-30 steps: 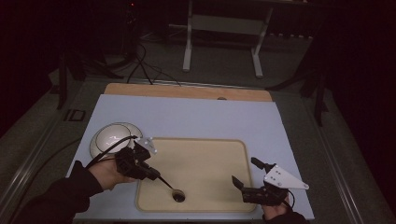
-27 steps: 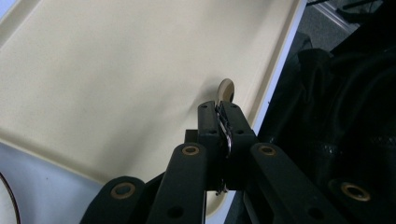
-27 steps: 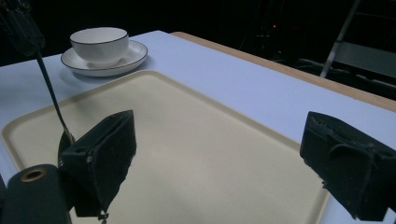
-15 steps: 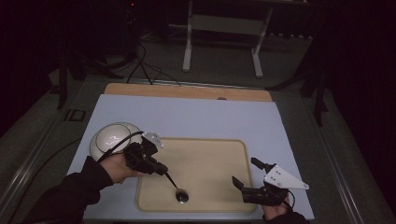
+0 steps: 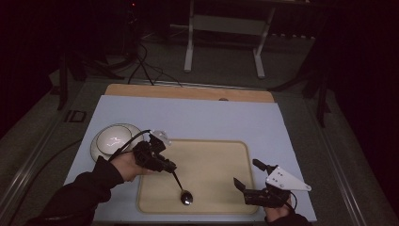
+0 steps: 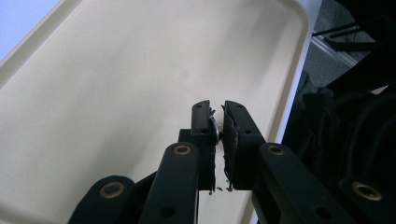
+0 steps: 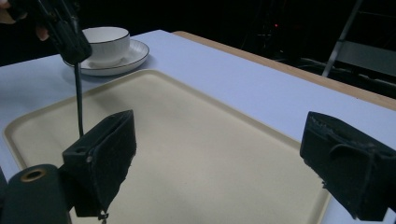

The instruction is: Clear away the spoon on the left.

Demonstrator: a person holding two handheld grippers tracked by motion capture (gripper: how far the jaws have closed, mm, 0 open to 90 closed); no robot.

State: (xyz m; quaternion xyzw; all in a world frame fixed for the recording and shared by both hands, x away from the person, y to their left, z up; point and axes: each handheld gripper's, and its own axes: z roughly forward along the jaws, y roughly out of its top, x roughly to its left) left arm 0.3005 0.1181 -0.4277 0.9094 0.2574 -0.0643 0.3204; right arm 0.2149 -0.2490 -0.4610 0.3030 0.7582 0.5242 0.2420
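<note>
Spoon: its bowl now rests on the beige tray near the front rim, a little further right than a second ago, handle slanting up into the left claw, whose jaws have just been easing apart around it. We judge the set-down all but done, with release beginning. Right claw waits spread wide over the tray's right end; cup and saucer stand left on the counter.

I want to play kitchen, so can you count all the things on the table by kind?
Trays: 1, tray
Spoons: 1, spoon
Cups: 1, cup
Saucers: 1, saucer
Total: 4
</note>
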